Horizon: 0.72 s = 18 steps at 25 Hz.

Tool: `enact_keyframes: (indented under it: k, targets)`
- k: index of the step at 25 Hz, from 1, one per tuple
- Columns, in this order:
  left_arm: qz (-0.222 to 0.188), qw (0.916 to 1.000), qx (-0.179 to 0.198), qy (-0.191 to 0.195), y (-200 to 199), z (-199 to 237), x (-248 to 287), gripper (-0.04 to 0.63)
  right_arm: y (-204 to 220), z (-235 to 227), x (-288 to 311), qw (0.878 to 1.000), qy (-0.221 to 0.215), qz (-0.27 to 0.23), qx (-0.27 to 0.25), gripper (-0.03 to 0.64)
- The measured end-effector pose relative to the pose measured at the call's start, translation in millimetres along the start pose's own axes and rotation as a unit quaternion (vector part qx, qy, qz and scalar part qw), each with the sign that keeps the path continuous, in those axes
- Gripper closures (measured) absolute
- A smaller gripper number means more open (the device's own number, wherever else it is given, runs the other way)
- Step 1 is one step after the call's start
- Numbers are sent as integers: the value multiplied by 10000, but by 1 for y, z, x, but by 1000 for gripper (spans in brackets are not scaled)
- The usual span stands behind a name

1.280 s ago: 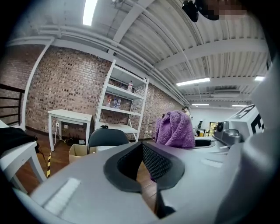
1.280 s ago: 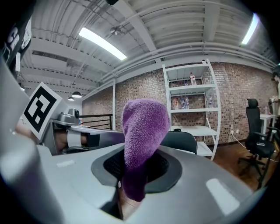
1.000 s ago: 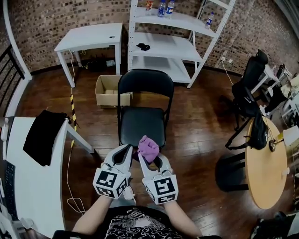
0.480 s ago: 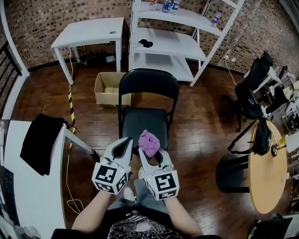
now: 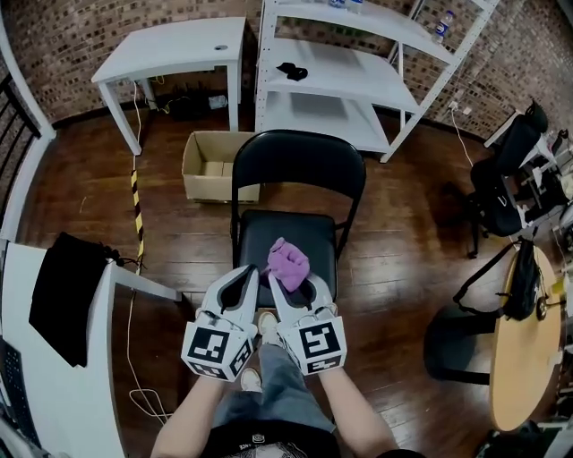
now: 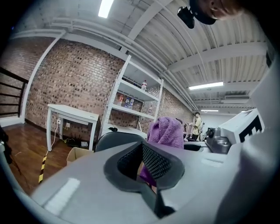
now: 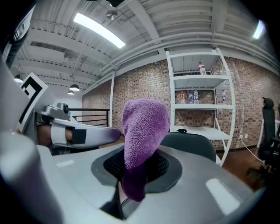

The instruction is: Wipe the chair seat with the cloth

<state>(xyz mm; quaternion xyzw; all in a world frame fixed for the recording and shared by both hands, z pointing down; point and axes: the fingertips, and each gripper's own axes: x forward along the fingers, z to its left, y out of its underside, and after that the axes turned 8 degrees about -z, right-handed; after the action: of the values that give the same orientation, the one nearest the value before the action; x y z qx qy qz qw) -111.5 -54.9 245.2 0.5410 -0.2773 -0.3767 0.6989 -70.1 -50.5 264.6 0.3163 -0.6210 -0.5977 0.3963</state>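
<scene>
One cloth [image 5: 288, 263], black chair [image 5: 298, 167], cardboard box [image 5: 215, 190] behind

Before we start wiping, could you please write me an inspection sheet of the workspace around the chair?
Surface: chair seat, black and bare; no dirt visible from here.
Job's things: purple cloth, bunched, over the seat's front; contact cannot be told.
Clutter: open cardboard box on the wooden floor beyond the seat; black garment on the white desk.
Grippers: right hand-held gripper shut on the cloth; left hand-held gripper shut, empty.
Cables: white cable looped on the floor beside the desk.
Surroundings: brick wall, white shelf rack, round table.
</scene>
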Motion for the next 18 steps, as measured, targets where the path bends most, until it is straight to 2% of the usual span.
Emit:
enact_keyframes:
  k: [10,18]
  targets:
    - [229,9986,-154,-441,66,86,77,591,97,-55,115,9967,-406,666,-221,534]
    - [488,9964,-257,-646,105,131,128,591,178,-78,199,9848,-973,1334,-544,534]
